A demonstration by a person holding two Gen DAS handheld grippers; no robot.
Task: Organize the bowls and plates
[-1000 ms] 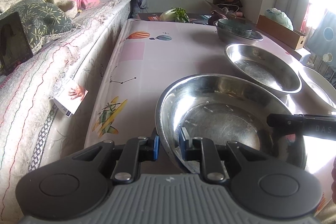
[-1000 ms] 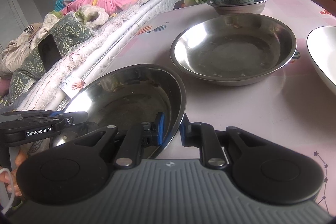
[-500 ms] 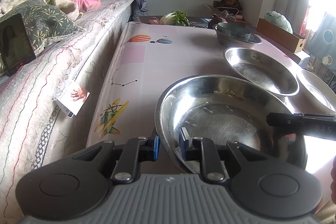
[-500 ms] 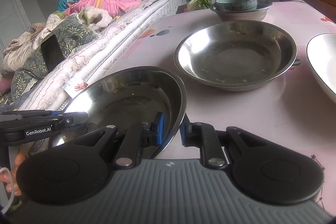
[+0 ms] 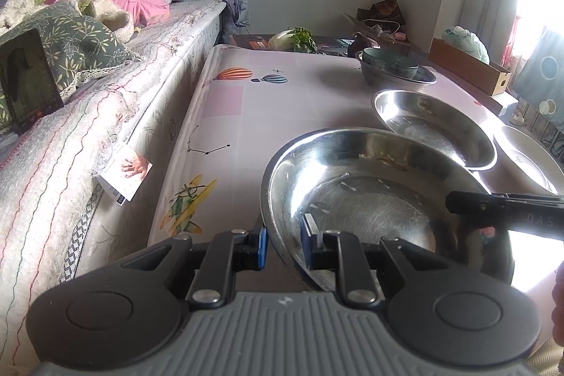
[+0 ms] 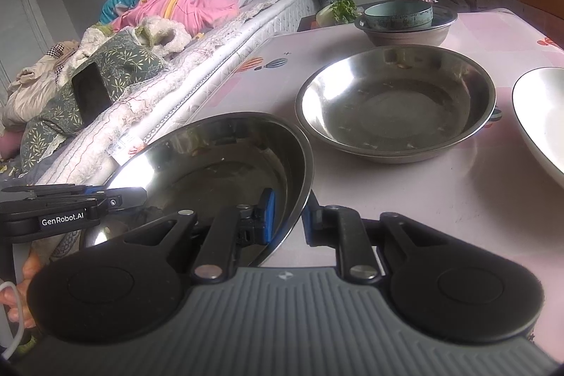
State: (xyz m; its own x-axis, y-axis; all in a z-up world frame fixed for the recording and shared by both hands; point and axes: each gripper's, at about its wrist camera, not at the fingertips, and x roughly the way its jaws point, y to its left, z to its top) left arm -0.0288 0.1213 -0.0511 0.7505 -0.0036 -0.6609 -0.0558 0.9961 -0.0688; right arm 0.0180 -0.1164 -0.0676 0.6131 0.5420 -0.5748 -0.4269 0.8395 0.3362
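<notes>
Both claws clamping one steel basin [image 5: 370,192], left claw [image 5: 283,244] gripping its near-left rim, right claw [image 6: 287,217] gripping its right rim. Hovering tilted above pink table [image 6: 405,192], just beside second steel basin [image 6: 398,101]; white plate [image 6: 543,115] lying farther right.

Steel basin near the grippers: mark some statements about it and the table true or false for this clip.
1. Both grippers clamp the near steel basin: the left gripper and the right gripper each straddle its rim. True.
2. A teal bowl sits inside a grey basin at the far end of the table. True.
3. The second steel basin is stacked inside the held one. False: it stands apart on the pink tablecloth.
4. The held basin is full of vegetables. False: it holds none; the leafy greens lie beyond the table.
</notes>
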